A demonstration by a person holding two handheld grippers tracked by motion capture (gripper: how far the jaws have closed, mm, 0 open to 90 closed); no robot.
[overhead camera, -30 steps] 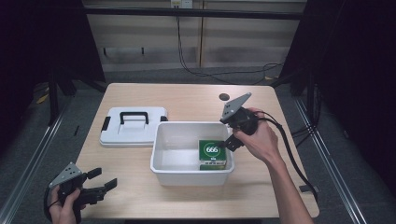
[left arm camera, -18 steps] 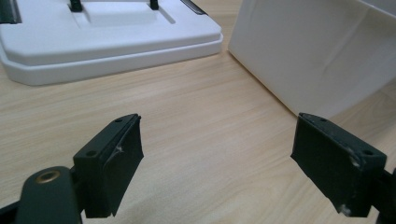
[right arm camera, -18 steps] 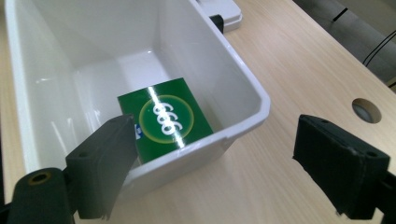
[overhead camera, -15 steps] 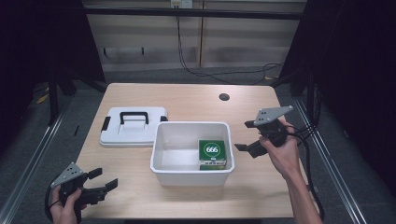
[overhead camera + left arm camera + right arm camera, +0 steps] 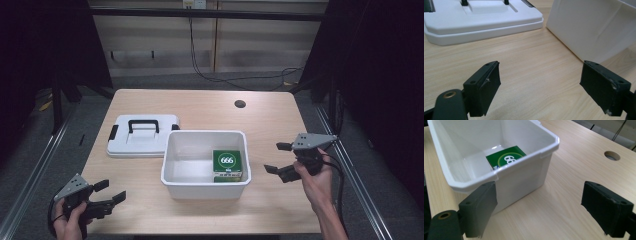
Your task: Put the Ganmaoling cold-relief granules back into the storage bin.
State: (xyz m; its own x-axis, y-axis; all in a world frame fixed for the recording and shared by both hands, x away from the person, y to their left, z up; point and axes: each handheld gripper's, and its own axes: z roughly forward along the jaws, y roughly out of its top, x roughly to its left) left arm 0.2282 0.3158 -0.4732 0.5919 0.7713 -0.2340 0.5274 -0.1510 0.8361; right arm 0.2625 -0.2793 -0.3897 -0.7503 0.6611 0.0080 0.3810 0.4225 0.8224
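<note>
A white plastic bin stands mid-table, and a green box marked 666 lies inside it at the right end. In the right gripper view the bin is close ahead with the green box on its floor. My right gripper hovers open just right of the bin, nothing between its jaws. At the table's front left corner my left gripper is open and empty. The bin's white lid with a black handle lies flat to the bin's left, and the left gripper view shows the lid too.
A round cable hole sits in the tabletop at the back right, also seen as the hole in the right gripper view. Bare wood lies along the front edge and right of the bin. Dark floor and metal rails surround the table.
My right gripper has drawn back from above the bin to its right side and lowered, with the green box left inside. The left gripper has barely shifted.
</note>
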